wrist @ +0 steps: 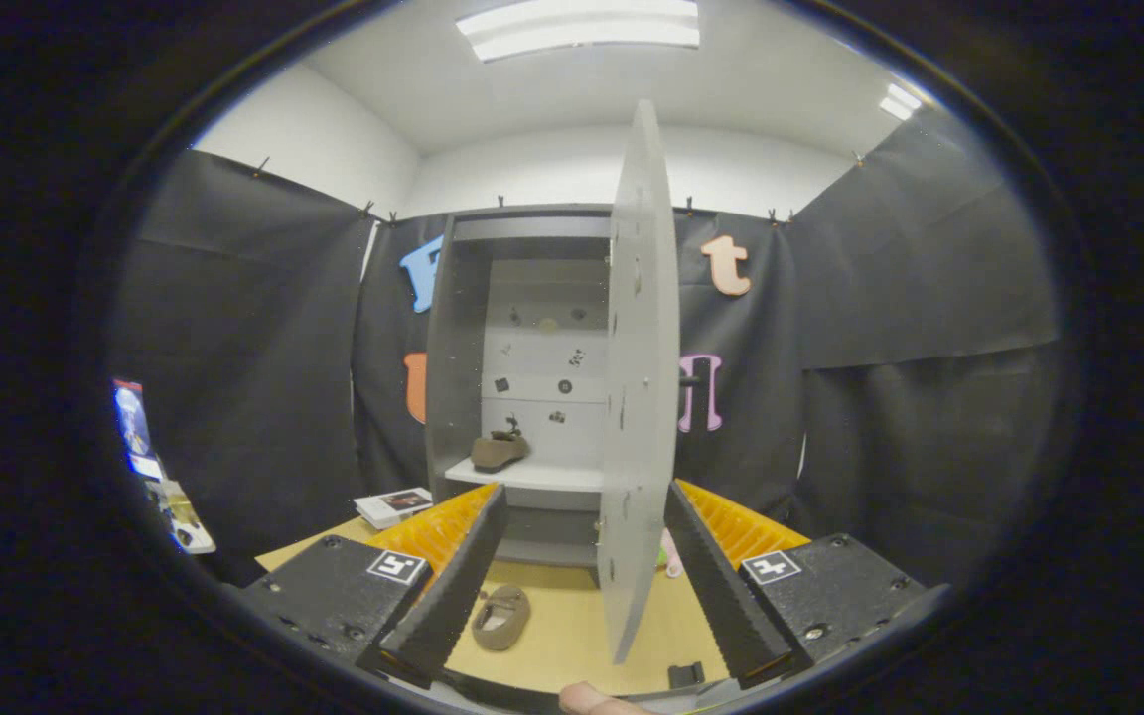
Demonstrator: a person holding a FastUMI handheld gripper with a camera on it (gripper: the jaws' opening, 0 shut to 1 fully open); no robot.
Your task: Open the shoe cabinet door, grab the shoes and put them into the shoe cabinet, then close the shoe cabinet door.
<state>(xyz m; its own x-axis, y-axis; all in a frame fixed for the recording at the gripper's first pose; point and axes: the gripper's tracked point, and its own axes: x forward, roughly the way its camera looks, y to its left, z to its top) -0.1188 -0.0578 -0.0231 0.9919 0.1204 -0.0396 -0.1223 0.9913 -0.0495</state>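
Note:
A grey shoe cabinet (463,328) stands ahead with its door (642,377) swung wide open, edge-on toward me. One brown shoe (499,450) sits on the cabinet's white shelf (532,475). A second brown shoe (502,616) lies on the tan floor board just ahead of my left finger. My gripper (584,586) is open, and the door's lower edge stands between the two fingers without either pressing on it. The cabinet's right half is hidden behind the door.
A small stack of booklets (393,504) lies on the floor left of the cabinet. A pink and green object (669,556) peeks out behind the door's foot. A fingertip (592,700) shows at the bottom. Leaflets (150,467) hang at far left.

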